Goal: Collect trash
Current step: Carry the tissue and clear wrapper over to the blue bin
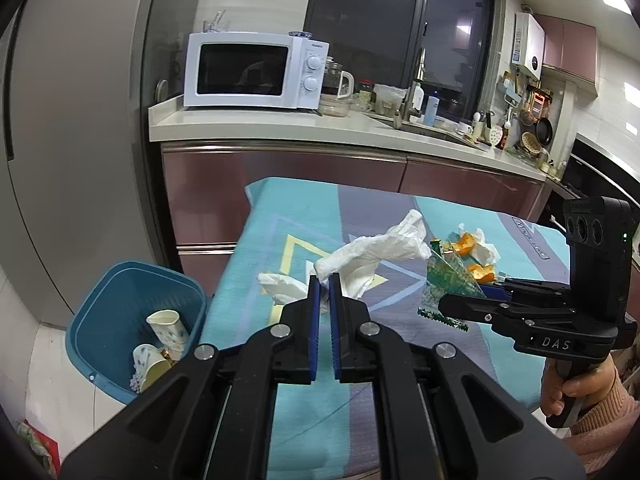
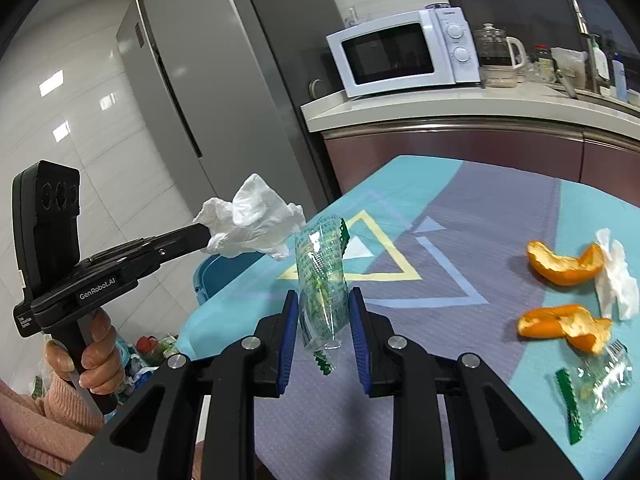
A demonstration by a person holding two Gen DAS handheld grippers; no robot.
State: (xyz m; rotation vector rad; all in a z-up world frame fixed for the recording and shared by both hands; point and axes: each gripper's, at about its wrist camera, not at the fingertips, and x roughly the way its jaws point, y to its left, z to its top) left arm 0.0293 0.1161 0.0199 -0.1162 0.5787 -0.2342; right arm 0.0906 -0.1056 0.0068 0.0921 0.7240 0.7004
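Crumpled white paper tissue, pinched in the nearly closed left gripper, hangs above the table; the blue plastic bin lies at eight o'clock from it. The right gripper, part open, clamps an upright clear green-printed wrapper, farther from the bin.

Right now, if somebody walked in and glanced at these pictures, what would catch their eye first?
Probably the two tools held up over the blue tablecloth: the left tool pinches a crumpled white tissue, and the right tool grips a clear green-printed wrapper. Next, the bright orange peels lying near the right edge of the table, and the blue bin with paper cups on the floor at its left.
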